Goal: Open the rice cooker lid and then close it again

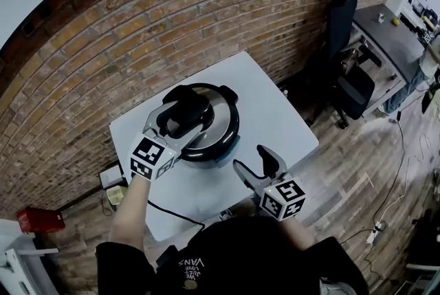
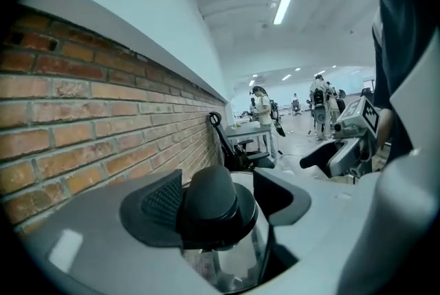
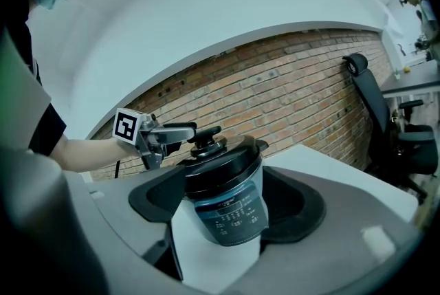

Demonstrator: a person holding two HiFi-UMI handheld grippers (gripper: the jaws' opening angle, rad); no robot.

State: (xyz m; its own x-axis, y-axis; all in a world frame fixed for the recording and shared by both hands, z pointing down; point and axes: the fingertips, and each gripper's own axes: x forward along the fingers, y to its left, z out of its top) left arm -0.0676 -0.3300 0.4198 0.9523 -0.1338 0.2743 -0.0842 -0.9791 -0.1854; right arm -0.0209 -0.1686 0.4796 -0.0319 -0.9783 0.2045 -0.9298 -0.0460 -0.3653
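A rice cooker (image 1: 218, 137) with a black and steel lid (image 1: 221, 111) stands on the white table (image 1: 289, 128). The lid is down on the pot (image 3: 227, 214). My left gripper (image 1: 180, 115) reaches in from the left and is shut on the black lid knob (image 2: 210, 199), which sits between both pads (image 2: 161, 203). The right gripper view shows those fingers at the knob (image 3: 206, 142) too. My right gripper (image 1: 251, 159) stands open over the table's front right, apart from the cooker, with nothing between its jaws.
A brick wall (image 1: 137, 25) runs close behind the table. A black office chair (image 1: 347, 32) and a grey desk (image 1: 392, 32) stand at the right. A black cord (image 1: 172, 211) trails off the table's front. A red box (image 1: 41, 220) lies on the floor at left.
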